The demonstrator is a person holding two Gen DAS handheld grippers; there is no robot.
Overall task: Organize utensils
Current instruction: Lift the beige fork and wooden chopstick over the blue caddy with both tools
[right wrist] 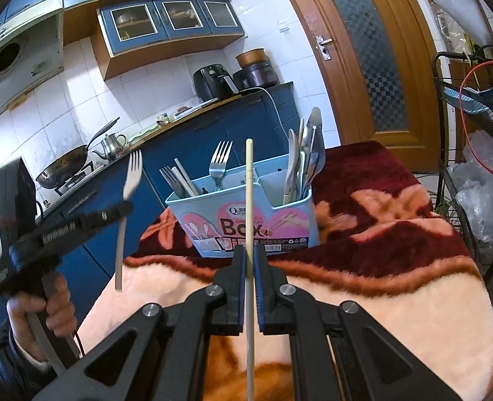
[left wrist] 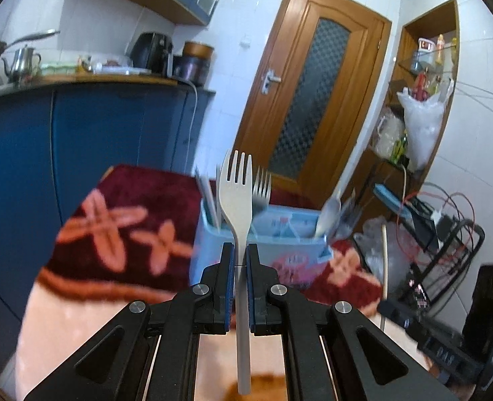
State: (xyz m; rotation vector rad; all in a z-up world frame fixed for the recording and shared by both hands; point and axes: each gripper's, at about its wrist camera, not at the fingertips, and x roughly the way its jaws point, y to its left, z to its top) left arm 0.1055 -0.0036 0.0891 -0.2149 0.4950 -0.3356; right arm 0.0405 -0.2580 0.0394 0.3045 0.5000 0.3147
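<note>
Right wrist view: right gripper (right wrist: pixel 250 257) is clamped tight on a thin pale chopstick (right wrist: pixel 249 180), just in front of the light-blue plastic divided utensil box (right wrist: pixel 246 224); left gripper (left wrist: pixel 241 254) pinches a cream plastic fork (left wrist: pixel 235 193) left of the box; either thin handle could pivot, miss its compartment, or knock the crowded spoons (right wrist: pixel 308 157).

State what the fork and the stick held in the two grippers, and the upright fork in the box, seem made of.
Held fork: likely matte plastic, cream and dull. Stick: probably pale wood or bamboo, a chopstick by its look. Upright fork in the box: metal, shiny grey.
</note>
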